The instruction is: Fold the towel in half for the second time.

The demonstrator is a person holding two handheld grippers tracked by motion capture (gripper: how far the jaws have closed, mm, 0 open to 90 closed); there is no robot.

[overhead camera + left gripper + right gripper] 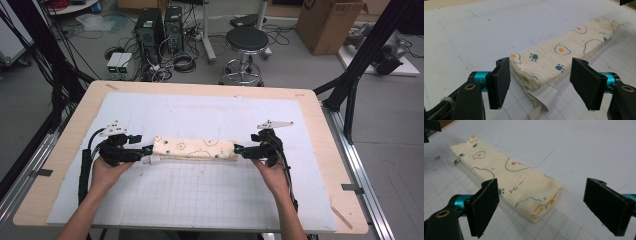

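A workshop floor with computer towers (159,30), a black stool (246,42) and a cardboard box (327,22) lies beyond the wooden table (65,145), whose top carries a white gridded mat (200,195). Near the middle of that mat lies the folded cloth (195,148), a long cream bundle printed with fried eggs, paw prints and outlined faces, running crosswise to the person.

The left tongs (148,150) sit at the cloth's left end, held in the left hand (107,167). In the left gripper view their jaws stand apart, one on each side of the cloth's end; the left jaw is just beside the folded edge, and I cannot tell whether it touches. A white label (542,96) and a strip of tape stick out from under that end.

The right tongs (237,149) sit at the cloth's right end, held in the right hand (270,172). In the right gripper view their jaws are wide apart, with the cloth's layered end between them and clear of both pads.
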